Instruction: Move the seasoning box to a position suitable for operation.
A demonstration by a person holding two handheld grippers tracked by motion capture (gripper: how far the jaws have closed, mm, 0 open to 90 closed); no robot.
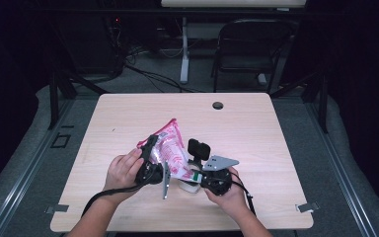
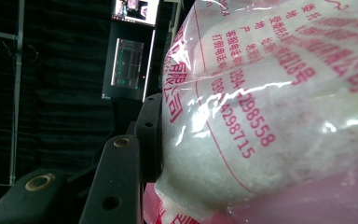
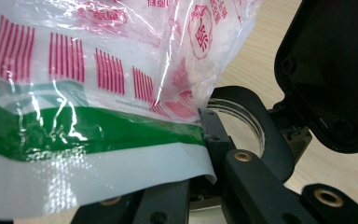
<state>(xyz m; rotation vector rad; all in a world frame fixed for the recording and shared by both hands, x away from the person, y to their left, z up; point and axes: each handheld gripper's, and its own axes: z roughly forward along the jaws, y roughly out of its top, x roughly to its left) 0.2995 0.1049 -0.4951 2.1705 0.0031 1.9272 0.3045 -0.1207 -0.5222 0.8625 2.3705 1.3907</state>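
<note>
A light wooden table (image 1: 128,118) carries the work area; a round cable hole (image 1: 217,105) lies near its far edge. Toward the near edge of the table, a clear plastic bag (image 1: 170,150) printed in red and filled with white granular matter is held tilted, its far corner raised above the tabletop. The left hand (image 1: 123,174) grips the left gripper (image 1: 149,148), whose black jaws close on the left side of the bag; in the left gripper view one jaw presses directly against the bulging film of the bag (image 2: 261,116), so this gripper is clamped on the bag. The right hand (image 1: 229,190) holds the right gripper (image 1: 196,174) just right of the bag, with its grey three-cornered plate (image 1: 218,162) on top. In the right gripper view a jaw tip meets the bag's green-striped lower edge (image 3: 88,126), but whether the jaws pinch the film cannot be told. A clear round jar (image 3: 242,121) with a threaded mouth sits behind that jaw tip, beneath the bag, with a black hinged lid (image 3: 331,70) standing open beside it. Beyond the table's far edge stands a dark chair (image 1: 249,47) on the grey floor.
</note>
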